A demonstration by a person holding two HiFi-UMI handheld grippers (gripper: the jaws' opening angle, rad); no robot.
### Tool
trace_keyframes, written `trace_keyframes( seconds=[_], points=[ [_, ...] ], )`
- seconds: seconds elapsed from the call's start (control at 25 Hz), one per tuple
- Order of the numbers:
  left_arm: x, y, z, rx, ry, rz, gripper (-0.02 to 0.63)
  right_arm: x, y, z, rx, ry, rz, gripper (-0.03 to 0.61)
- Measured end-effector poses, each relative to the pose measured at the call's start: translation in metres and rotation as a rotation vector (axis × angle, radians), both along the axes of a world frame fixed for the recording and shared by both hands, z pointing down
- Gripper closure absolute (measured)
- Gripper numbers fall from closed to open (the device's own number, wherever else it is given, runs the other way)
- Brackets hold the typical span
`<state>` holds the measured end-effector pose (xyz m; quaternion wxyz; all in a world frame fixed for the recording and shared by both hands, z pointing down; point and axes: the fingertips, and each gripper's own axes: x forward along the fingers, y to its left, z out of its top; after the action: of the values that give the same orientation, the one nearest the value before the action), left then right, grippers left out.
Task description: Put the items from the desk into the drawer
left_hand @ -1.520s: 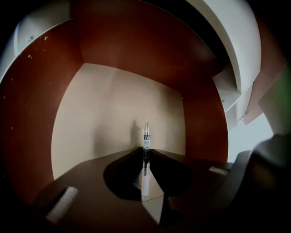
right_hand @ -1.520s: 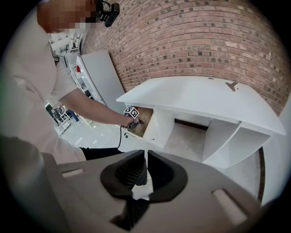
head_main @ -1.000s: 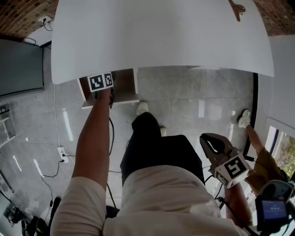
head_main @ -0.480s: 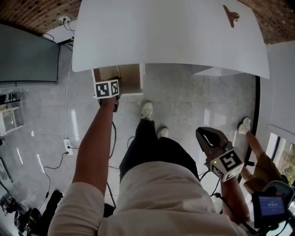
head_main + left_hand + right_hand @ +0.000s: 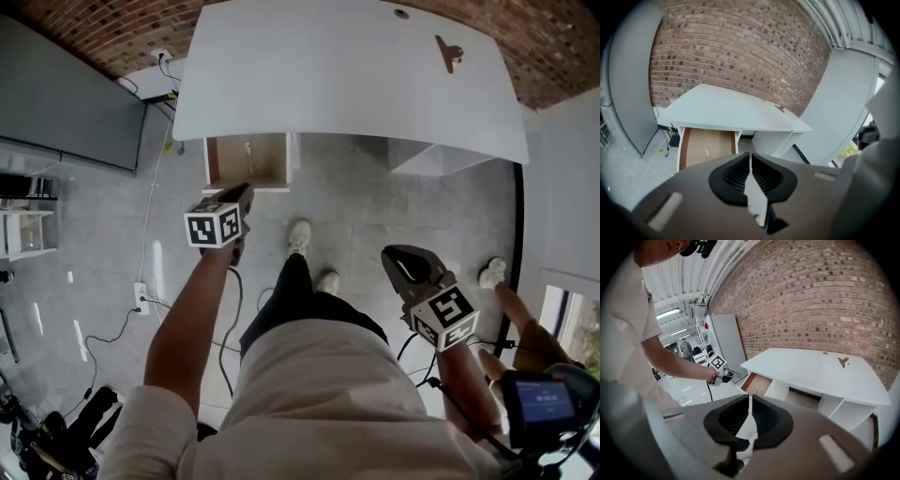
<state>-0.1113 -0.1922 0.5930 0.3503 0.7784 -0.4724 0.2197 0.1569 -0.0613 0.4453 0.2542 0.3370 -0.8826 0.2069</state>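
Note:
The white desk (image 5: 347, 80) stands ahead of me, and its wooden drawer (image 5: 248, 161) is pulled open at the left. A small pale object (image 5: 707, 153) lies inside the drawer. A small brown clip-like item (image 5: 448, 52) rests on the desk top at the far right, also visible as the item (image 5: 843, 362) from the right gripper view. My left gripper (image 5: 244, 192) is held in the air just short of the drawer, shut and empty. My right gripper (image 5: 391, 255) hangs lower at my right side, well back from the desk, shut and empty.
A dark panel (image 5: 75, 112) leans at the left. A socket strip and cables (image 5: 141, 298) lie on the grey floor. My own feet (image 5: 300, 234) are between me and the desk. Another person's foot (image 5: 492, 274) is at the right edge.
My left gripper has drawn back out of the drawer and toward me. I have stepped back, so more of the desk top shows. The drawer stays open.

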Motion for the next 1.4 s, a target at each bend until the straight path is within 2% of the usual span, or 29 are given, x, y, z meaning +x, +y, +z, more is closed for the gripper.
trace_keyframes(
  seconds=[0.2,0.36,0.52,0.64,0.76,0.96,1.4],
  points=[
    [0.033,0.063,-0.084,0.104,-0.002,0.066,0.606,0.005,0.023,-0.018,0.032,-0.008,-0.004,0.574],
    [0.066,0.118,-0.116,0.110,0.038,0.158,0.606,0.006,0.035,-0.029,0.060,-0.016,-0.008,0.575],
    [0.096,0.157,-0.153,0.122,0.101,0.196,0.606,0.006,0.044,-0.041,0.080,-0.024,-0.014,0.575],
    [0.114,0.179,-0.175,0.140,0.112,0.240,0.606,0.003,0.049,-0.048,0.096,-0.025,-0.026,0.575],
    [0.129,0.199,-0.182,0.153,0.096,0.296,0.606,0.000,0.057,-0.049,0.104,-0.023,-0.039,0.575],
    [0.140,0.215,-0.182,0.155,0.078,0.336,0.606,-0.002,0.067,-0.052,0.108,-0.014,-0.051,0.577],
    [0.140,0.227,-0.172,0.148,0.087,0.347,0.606,-0.007,0.085,-0.047,0.106,0.005,-0.059,0.577]
  ],
)
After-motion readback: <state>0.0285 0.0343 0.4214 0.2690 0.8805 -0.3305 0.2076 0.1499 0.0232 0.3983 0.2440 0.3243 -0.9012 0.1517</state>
